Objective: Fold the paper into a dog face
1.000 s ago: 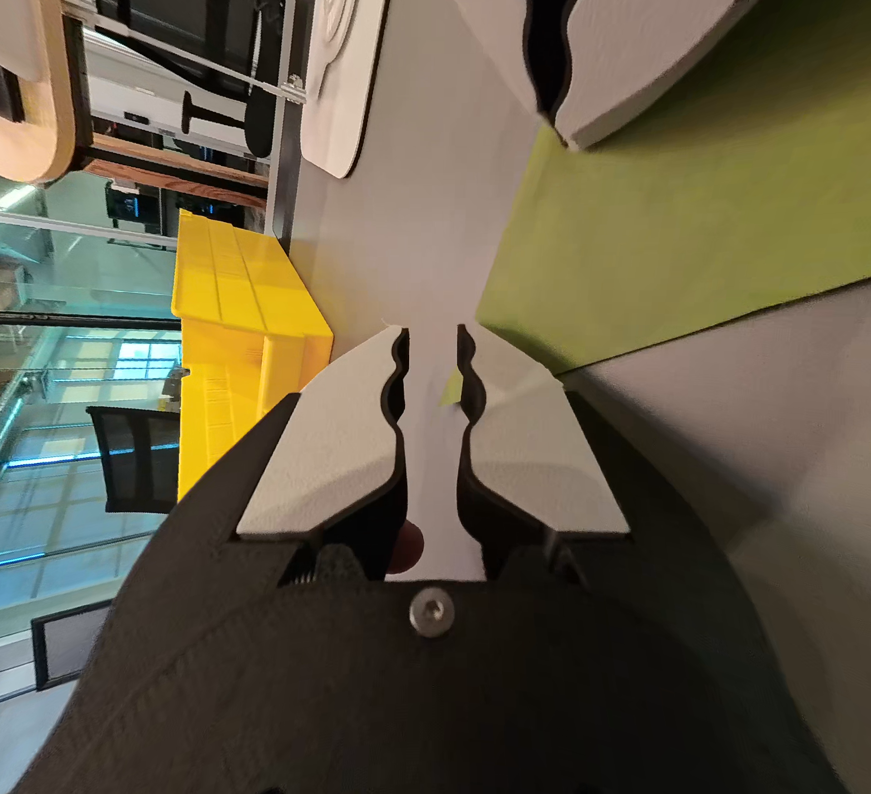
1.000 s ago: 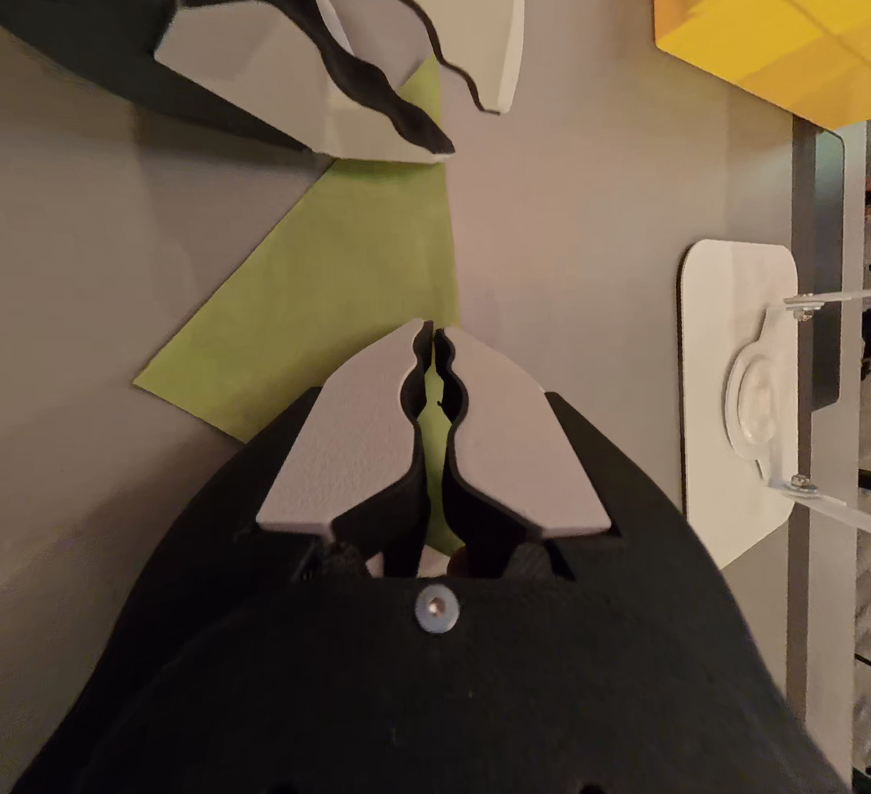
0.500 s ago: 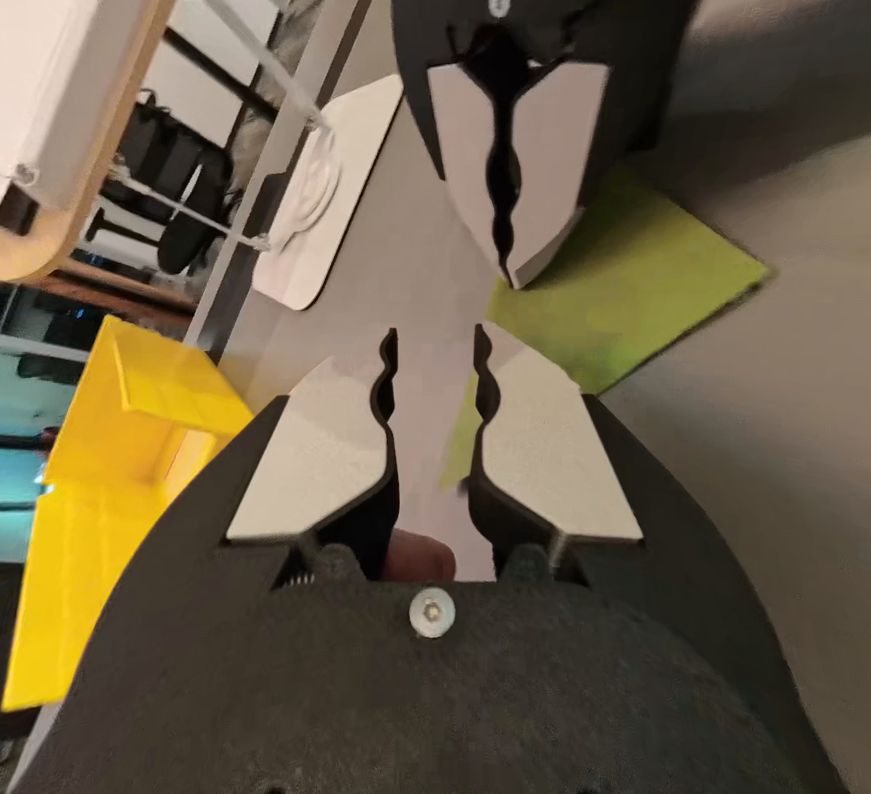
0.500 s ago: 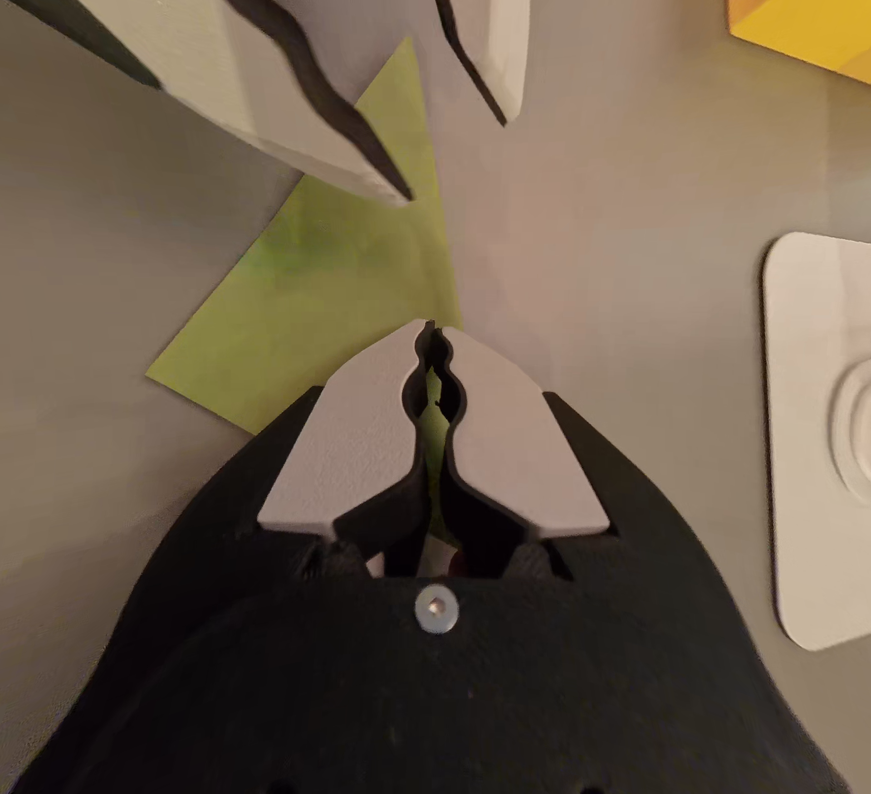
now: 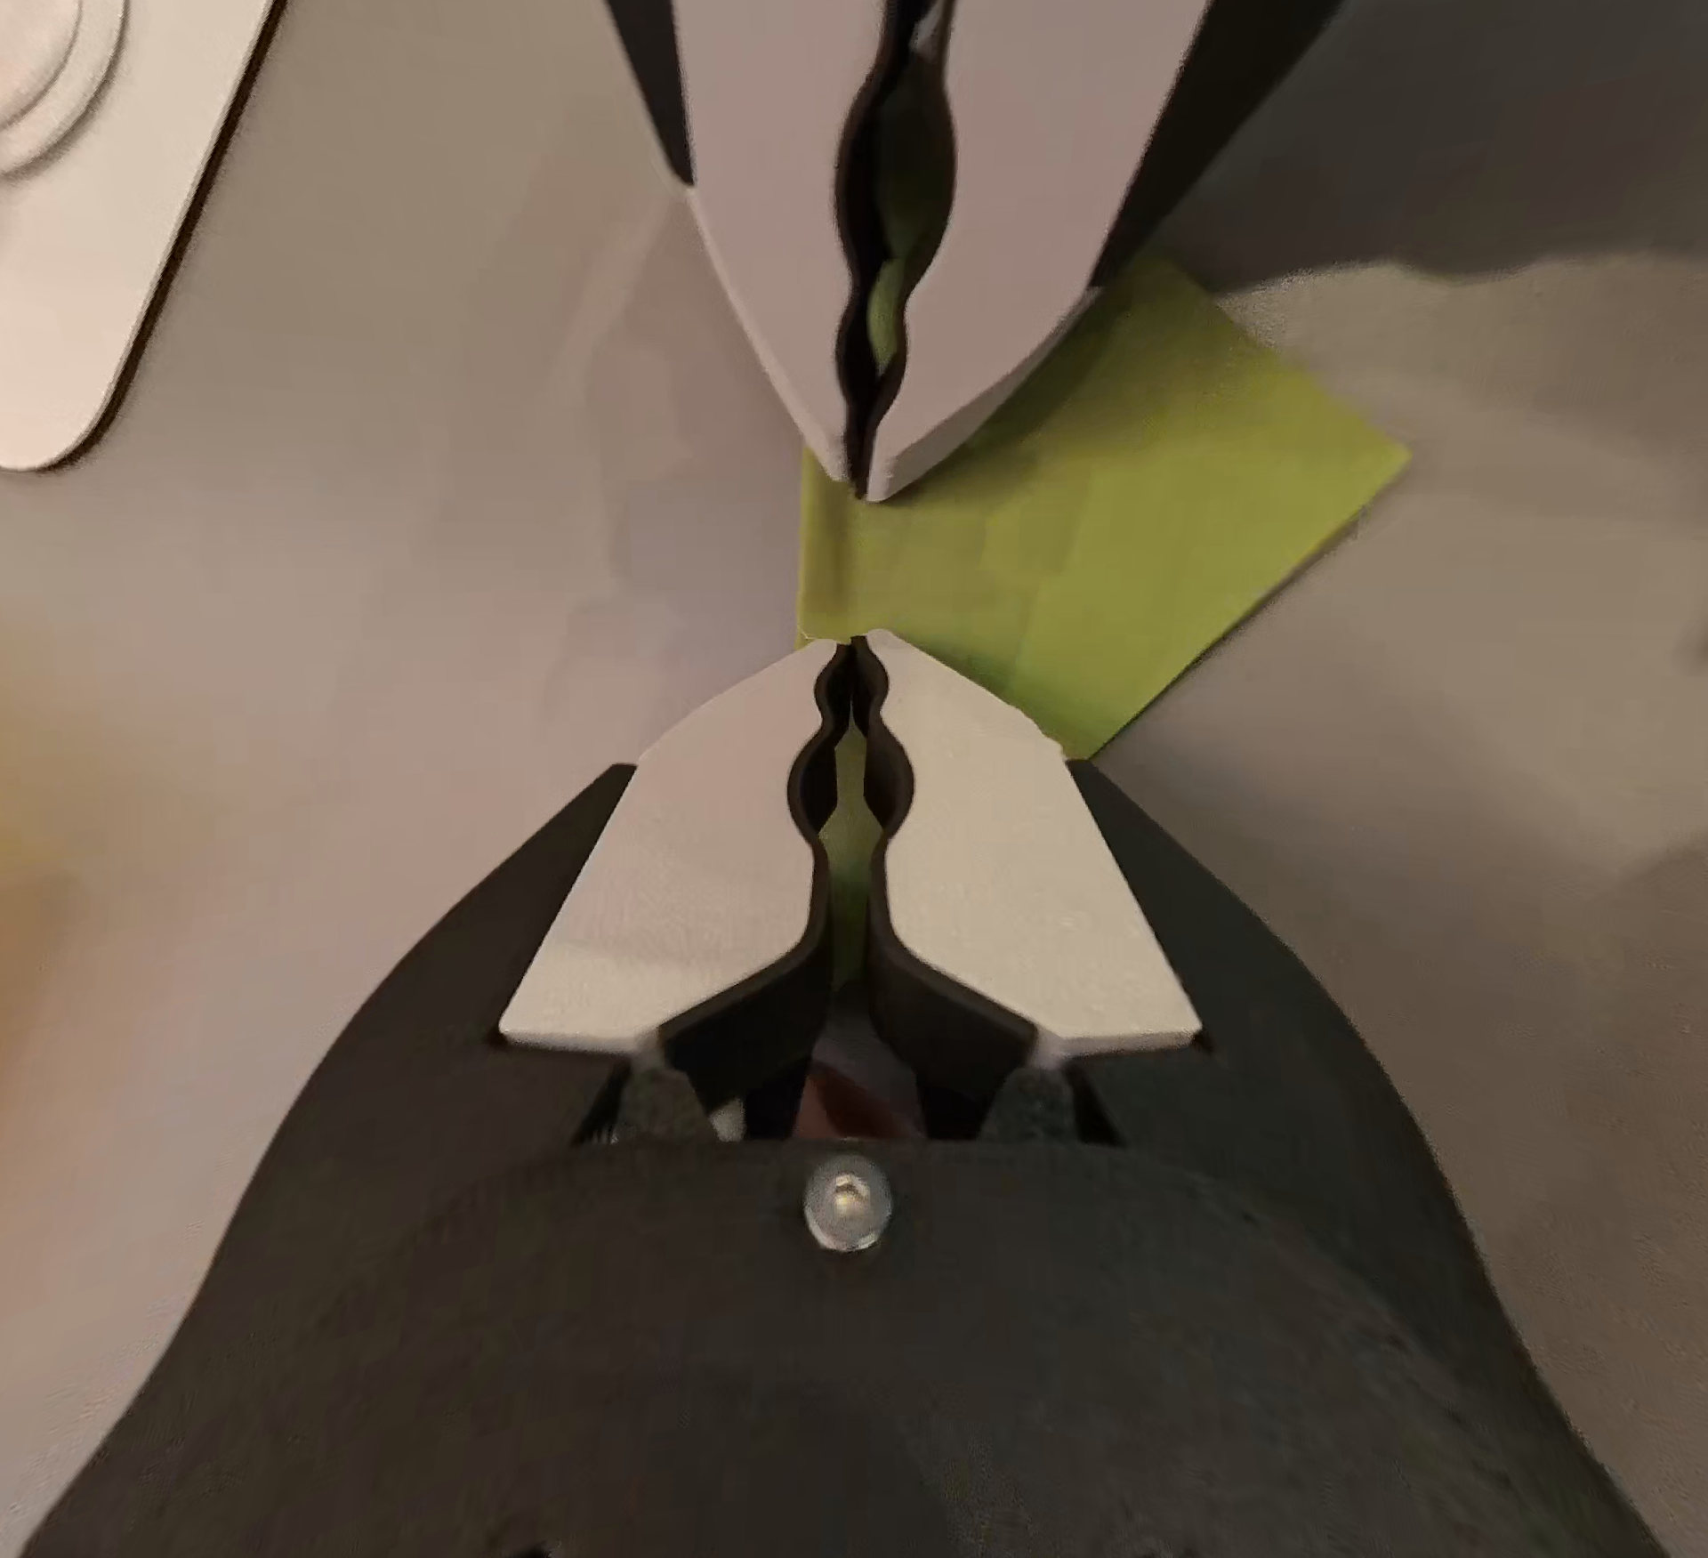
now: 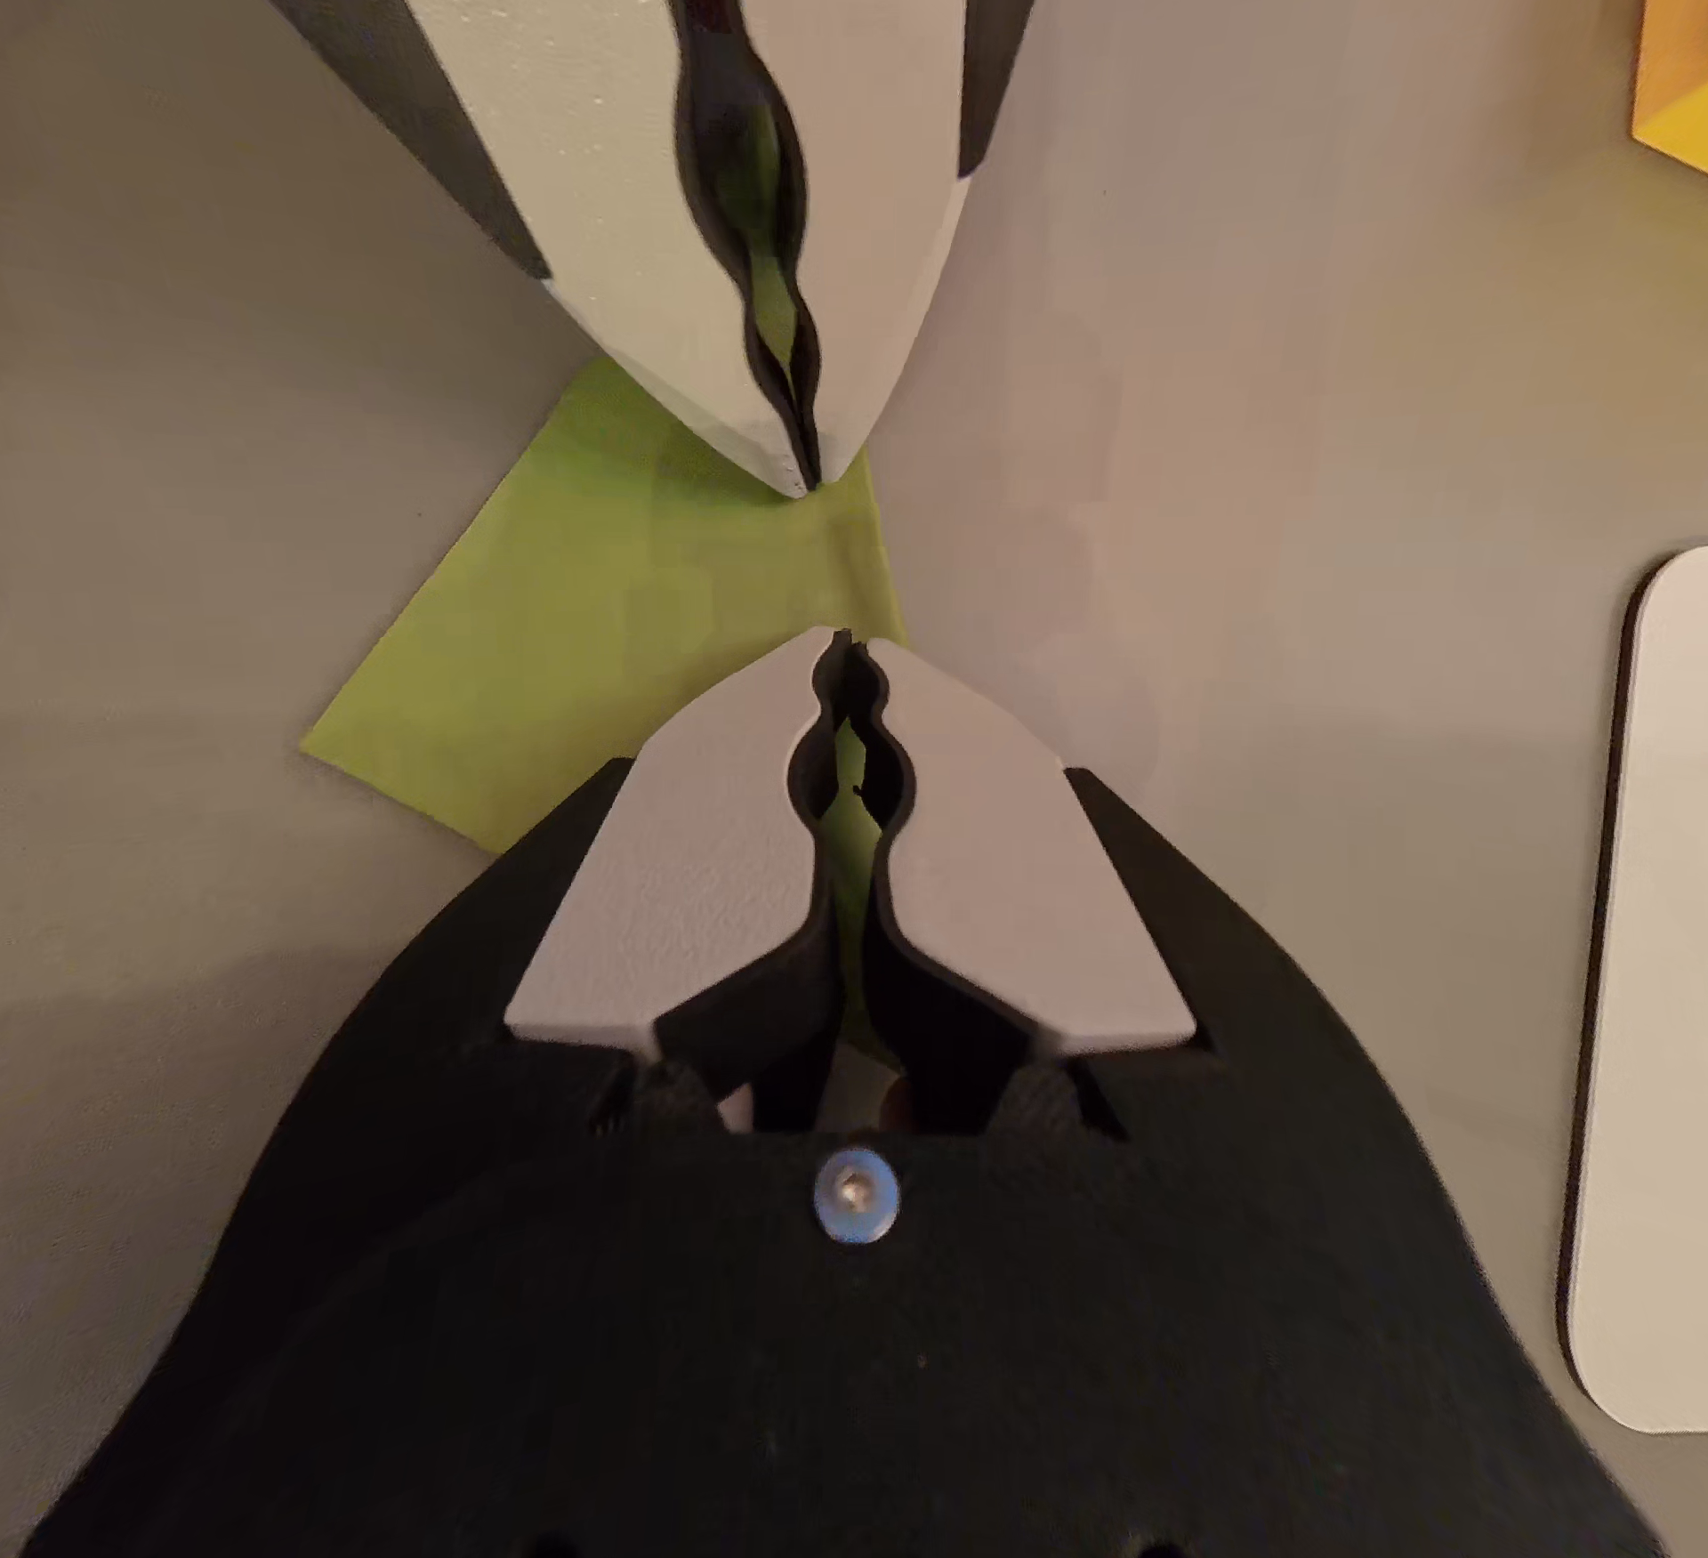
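A lime-green paper [image 5: 1109,552], folded to a flat piece with a straight left edge, lies on the grey table [image 5: 370,682]. My left gripper [image 5: 850,645] is shut, its tips at the near end of that edge. My right gripper [image 5: 864,487] faces it from the far side, also shut, tips at the other end of the edge. In the right wrist view the right gripper [image 6: 841,640] and left gripper [image 6: 804,483] meet over the paper [image 6: 601,645] the same way. Green shows through both gaps. I cannot tell if either pinches paper.
A white rounded board [image 5: 111,219] lies on the table at the upper left of the left wrist view; it also shows in the right wrist view [image 6: 1645,959] at the right. A yellow bin's corner [image 6: 1677,34] is at the upper right there.
My left gripper has tipped down toward the table, moved onto the paper's edge and closed from open. The right gripper stayed shut on the paper's edge, now tip to tip with the left.
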